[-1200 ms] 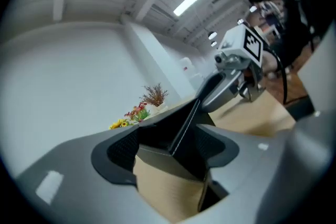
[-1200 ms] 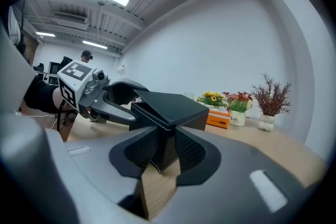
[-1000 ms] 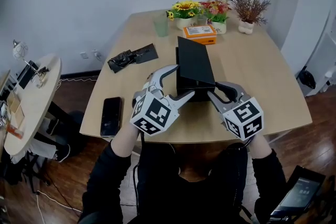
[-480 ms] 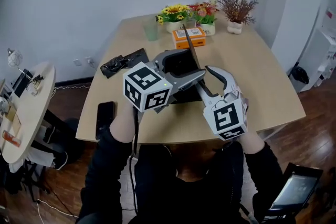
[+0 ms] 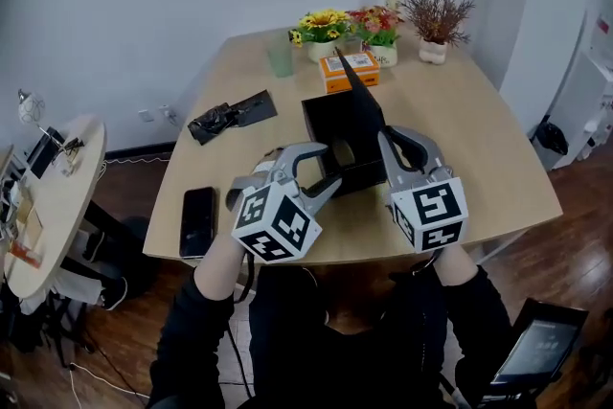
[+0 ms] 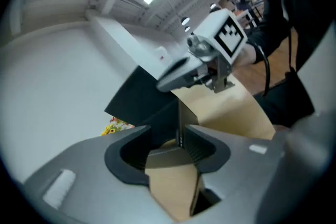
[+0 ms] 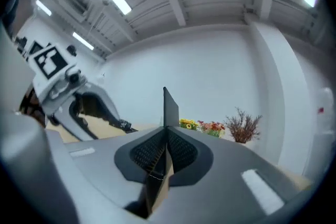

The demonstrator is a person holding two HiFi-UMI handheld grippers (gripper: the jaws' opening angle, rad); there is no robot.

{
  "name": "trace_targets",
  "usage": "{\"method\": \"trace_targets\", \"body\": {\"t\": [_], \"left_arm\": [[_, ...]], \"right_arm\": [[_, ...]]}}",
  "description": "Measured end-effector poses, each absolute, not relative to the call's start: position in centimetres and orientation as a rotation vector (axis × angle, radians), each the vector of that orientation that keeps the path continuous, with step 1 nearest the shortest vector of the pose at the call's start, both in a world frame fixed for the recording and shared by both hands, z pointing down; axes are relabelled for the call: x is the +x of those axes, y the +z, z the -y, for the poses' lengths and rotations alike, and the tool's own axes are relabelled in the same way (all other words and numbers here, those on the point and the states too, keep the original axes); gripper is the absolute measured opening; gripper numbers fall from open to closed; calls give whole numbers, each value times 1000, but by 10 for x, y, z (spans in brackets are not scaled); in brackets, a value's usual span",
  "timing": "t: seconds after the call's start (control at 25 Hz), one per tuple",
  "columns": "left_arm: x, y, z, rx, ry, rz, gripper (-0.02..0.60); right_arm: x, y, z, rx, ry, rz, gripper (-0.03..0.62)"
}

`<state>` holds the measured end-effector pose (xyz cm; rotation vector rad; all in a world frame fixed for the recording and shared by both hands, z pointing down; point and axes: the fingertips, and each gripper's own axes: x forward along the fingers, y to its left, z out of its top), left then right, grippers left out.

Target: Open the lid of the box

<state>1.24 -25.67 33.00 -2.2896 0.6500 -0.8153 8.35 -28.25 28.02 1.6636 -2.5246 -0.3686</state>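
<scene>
A black box [image 5: 330, 144] stands open on the wooden table [image 5: 469, 139]. Its lid [image 5: 362, 105] is swung up on the right, nearly upright. My right gripper [image 5: 390, 137] is shut on the lid's free edge, and in the right gripper view both pads clamp the thin black lid [image 7: 170, 107] at the right gripper [image 7: 166, 147]. My left gripper [image 5: 333, 166] is at the box's front wall. In the left gripper view that thin wall [image 6: 181, 120] stands between the jaws of the left gripper [image 6: 171, 147], which have just been closing, with a gap left on one side.
A black phone [image 5: 199, 220] lies near the table's left front edge and a black bag [image 5: 232, 115] lies behind it. At the back stand an orange box [image 5: 350, 70], a green cup [image 5: 280, 60], flower pots [image 5: 321, 29] and a dried plant [image 5: 436, 19]. A round side table [image 5: 53, 187] is at far left.
The lid has swung from a low slope over the box to nearly upright, carried up by the right gripper. The left gripper rose, then dropped to the box's front wall.
</scene>
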Motion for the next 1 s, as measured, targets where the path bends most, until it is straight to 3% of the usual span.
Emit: {"method": "trace_targets", "body": {"t": [0.16, 0.28, 0.44, 0.56, 0.64, 0.76, 0.92, 1.0], "left_arm": [[18, 351, 253, -2336, -876, -625, 80], [17, 349, 253, -2361, -845, -638, 80], [17, 349, 253, -2375, -819, -646, 78], [17, 349, 252, -2380, -805, -658, 78], [17, 348, 252, -2380, -788, -662, 80], [16, 347, 253, -2384, -760, -676, 81], [14, 342, 254, -2467, -667, -740, 81], [8, 324, 252, -2613, -480, -811, 81]], "right_arm": [[107, 278, 287, 1773, 14, 2743, 18], [129, 284, 292, 1826, 513, 2929, 18], [158, 314, 298, 1818, 1491, 3013, 18], [167, 337, 293, 1802, 1781, 2933, 31], [173, 343, 282, 1872, 1707, 2884, 73], [187, 318, 266, 2031, 1322, 2925, 63], [175, 249, 244, 2108, 137, 2831, 23], [156, 228, 229, 2050, -283, 2717, 20]]}}
